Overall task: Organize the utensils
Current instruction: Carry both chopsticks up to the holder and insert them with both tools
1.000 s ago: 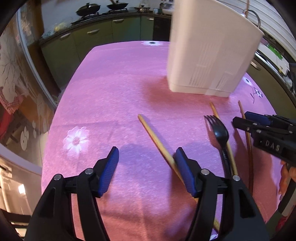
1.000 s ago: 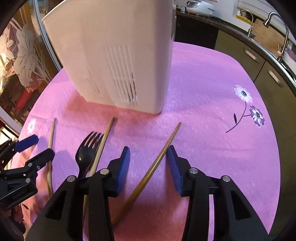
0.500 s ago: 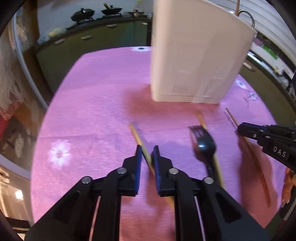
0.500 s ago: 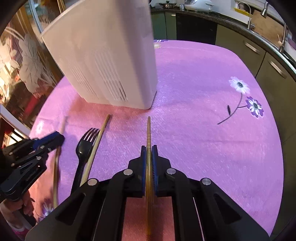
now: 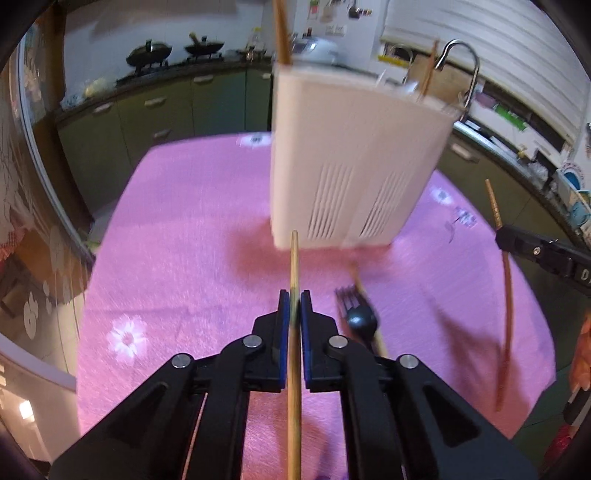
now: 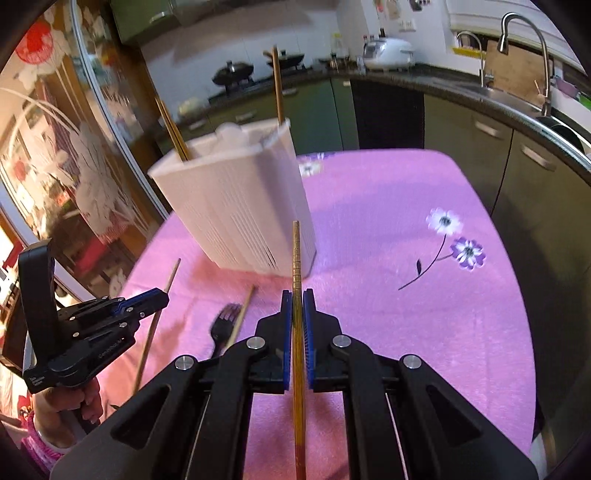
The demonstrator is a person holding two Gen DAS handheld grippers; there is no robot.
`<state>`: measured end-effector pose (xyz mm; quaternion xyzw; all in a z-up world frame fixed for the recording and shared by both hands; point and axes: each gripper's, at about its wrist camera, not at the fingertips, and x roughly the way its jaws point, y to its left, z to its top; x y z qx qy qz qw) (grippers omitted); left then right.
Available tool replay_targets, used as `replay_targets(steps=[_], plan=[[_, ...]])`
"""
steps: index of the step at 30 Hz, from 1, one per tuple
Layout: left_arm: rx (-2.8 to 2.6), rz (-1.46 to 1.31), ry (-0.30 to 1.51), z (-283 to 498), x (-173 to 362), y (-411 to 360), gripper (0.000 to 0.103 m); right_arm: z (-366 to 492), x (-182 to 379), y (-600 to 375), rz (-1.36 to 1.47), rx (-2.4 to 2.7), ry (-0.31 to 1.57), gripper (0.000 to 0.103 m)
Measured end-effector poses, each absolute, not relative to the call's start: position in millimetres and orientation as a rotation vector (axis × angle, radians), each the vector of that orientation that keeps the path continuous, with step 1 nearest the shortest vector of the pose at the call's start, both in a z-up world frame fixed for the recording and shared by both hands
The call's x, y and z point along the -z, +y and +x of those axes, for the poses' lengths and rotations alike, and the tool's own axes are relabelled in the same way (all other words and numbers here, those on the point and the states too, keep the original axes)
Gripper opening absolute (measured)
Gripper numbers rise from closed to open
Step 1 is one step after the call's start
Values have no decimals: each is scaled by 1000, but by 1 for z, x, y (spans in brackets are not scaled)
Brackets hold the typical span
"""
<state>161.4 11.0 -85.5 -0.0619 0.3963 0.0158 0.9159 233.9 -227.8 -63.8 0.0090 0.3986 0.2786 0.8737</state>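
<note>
My left gripper (image 5: 294, 300) is shut on a pale wooden chopstick (image 5: 294, 258), held off the pink table and pointing at the white slotted utensil holder (image 5: 351, 166). My right gripper (image 6: 296, 300) is shut on a darker ridged chopstick (image 6: 296, 254), also lifted, with the holder (image 6: 236, 206) ahead to its left. Each view shows the other gripper at its side: the right gripper (image 5: 504, 236) and the left gripper (image 6: 162, 295). A black fork (image 6: 221, 325) lies on the cloth across one more chopstick (image 6: 244, 314). Two chopsticks (image 6: 173, 129) stand in the holder.
The pink flowered tablecloth (image 6: 406, 229) covers a rounded table, bare on its right side. Green kitchen cabinets (image 6: 480, 129) and a sink tap (image 6: 517, 22) ring the far side. A glass door (image 6: 74, 166) stands at the left. A person's hand (image 6: 74, 402) holds the left gripper.
Both grippers went from open around chopsticks lying on the table to shut on them. Both then rose, lifting the chopsticks off the cloth; the holder's top has come into view.
</note>
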Motion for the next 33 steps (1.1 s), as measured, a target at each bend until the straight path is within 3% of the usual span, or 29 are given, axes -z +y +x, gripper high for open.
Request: replay_targets(steps=[17,33], plan=[[87,-81,586,129,-32,-5,6,184,-12,-252,70,-648,657,7],[96,-56,377,168,-161,0,6,178,-47,-263,67,-645,585,7]])
